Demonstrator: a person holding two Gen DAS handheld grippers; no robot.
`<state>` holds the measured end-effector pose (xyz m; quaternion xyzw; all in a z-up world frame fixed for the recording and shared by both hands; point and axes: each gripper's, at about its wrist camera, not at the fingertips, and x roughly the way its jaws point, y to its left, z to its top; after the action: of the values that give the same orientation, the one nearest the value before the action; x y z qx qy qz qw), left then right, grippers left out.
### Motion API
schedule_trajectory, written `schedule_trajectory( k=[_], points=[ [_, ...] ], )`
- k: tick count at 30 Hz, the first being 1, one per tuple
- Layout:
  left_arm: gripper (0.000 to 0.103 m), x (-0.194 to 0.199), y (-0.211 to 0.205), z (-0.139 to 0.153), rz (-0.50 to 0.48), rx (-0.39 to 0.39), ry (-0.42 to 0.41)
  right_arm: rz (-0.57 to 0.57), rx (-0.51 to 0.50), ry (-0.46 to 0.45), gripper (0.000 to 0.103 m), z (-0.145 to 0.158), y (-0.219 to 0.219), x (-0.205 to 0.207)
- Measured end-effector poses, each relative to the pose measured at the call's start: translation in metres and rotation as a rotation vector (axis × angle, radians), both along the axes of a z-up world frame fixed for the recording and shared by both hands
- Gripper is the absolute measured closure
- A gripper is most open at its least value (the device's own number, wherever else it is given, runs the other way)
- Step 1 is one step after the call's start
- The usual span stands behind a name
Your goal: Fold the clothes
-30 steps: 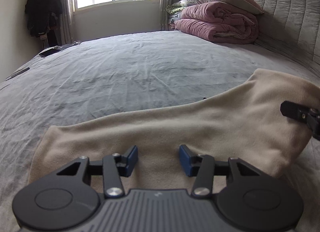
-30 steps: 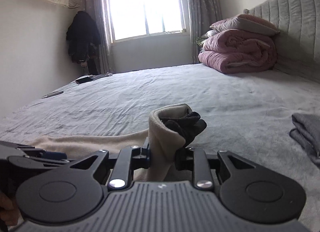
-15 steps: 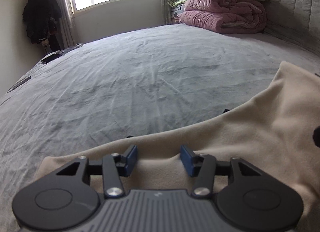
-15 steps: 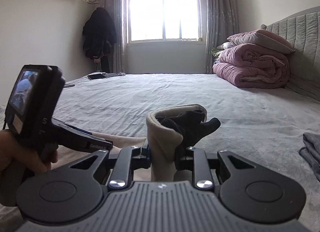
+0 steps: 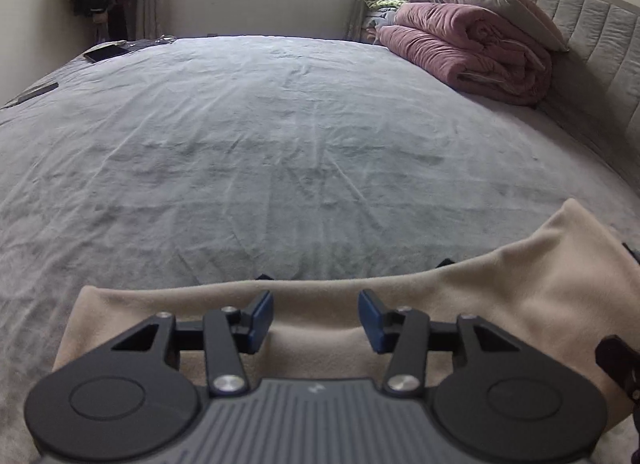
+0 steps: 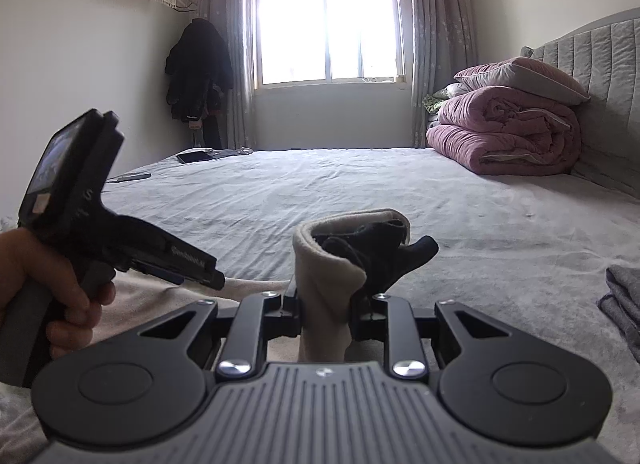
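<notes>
A beige garment (image 5: 500,304) lies along the near edge of a grey bed (image 5: 280,144), spread flat on the left and lifted at its right end. The left hand-held gripper (image 5: 316,314) hangs just above the cloth with its blue-padded fingers (image 5: 262,312) set wide apart and nothing between them. In the right wrist view the same tool is seen from the side, held by a hand (image 6: 44,288) at the lower left.

The right hand-held gripper (image 6: 324,316) is clamped on a bunched fold of the beige garment — the cloth stands up between its fingers in a curled roll, and a black lining or inner layer (image 6: 380,252) pokes out of the top.

Further back on the bed, against a padded headboard (image 5: 592,48), sits a rolled pink quilt (image 5: 472,52) with a pillow (image 5: 492,0) on top. A folded grey cloth (image 6: 624,304) lies on the bed at the far right — well apart from the beige garment.
</notes>
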<state>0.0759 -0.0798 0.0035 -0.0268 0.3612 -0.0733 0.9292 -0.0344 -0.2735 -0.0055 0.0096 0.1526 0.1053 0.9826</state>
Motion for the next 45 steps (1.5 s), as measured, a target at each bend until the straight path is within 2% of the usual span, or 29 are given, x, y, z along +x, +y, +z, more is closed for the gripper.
schedule_trajectory(
  k=[2, 5, 9, 15, 17, 21, 24, 27, 32, 35, 38, 45],
  points=[
    [0.055, -0.004, -0.011, -0.003, -0.045, 0.048, 0.002, 0.002, 0.002, 0.000, 0.077, 0.000, 0.001, -0.001],
    [0.054, -0.005, -0.028, -0.017, -0.060, 0.138, 0.020, 0.006, 0.002, -0.001, 0.077, -0.001, 0.002, -0.002],
    [0.054, -0.012, -0.037, -0.023, -0.076, 0.222, -0.017, 0.025, -0.013, -0.013, 0.077, 0.000, 0.006, -0.004],
    [0.054, -0.039, -0.036, -0.016, -0.088, 0.275, -0.036, 0.043, -0.026, -0.025, 0.077, 0.003, 0.007, -0.008],
    [0.054, -0.058, -0.038, -0.018, -0.100, 0.287, -0.041, 0.043, -0.025, -0.022, 0.077, 0.003, 0.006, -0.009],
    [0.054, -0.102, -0.047, -0.025, -0.145, 0.378, -0.090, 0.036, 0.001, -0.007, 0.077, 0.004, 0.000, -0.006],
    [0.055, -0.128, -0.049, -0.028, -0.140, 0.410, -0.114, 0.029, 0.024, 0.002, 0.077, 0.005, -0.003, -0.004],
    [0.057, -0.140, -0.051, -0.029, -0.143, 0.439, -0.131, 0.028, 0.036, 0.005, 0.077, 0.006, -0.002, -0.005],
    [0.057, -0.143, -0.049, -0.031, -0.139, 0.430, -0.125, 0.027, 0.029, -0.001, 0.077, 0.006, -0.001, -0.007],
    [0.057, -0.132, -0.036, -0.018, -0.152, 0.347, -0.084, 0.027, 0.018, -0.010, 0.078, 0.006, -0.001, -0.008],
    [0.057, -0.113, 0.002, 0.008, -0.099, 0.047, -0.030, 0.035, -0.008, -0.036, 0.079, 0.007, 0.001, -0.010],
    [0.054, -0.072, -0.003, 0.032, -0.160, -0.211, 0.006, 0.075, -0.076, -0.081, 0.079, 0.007, 0.015, -0.014]
  ],
)
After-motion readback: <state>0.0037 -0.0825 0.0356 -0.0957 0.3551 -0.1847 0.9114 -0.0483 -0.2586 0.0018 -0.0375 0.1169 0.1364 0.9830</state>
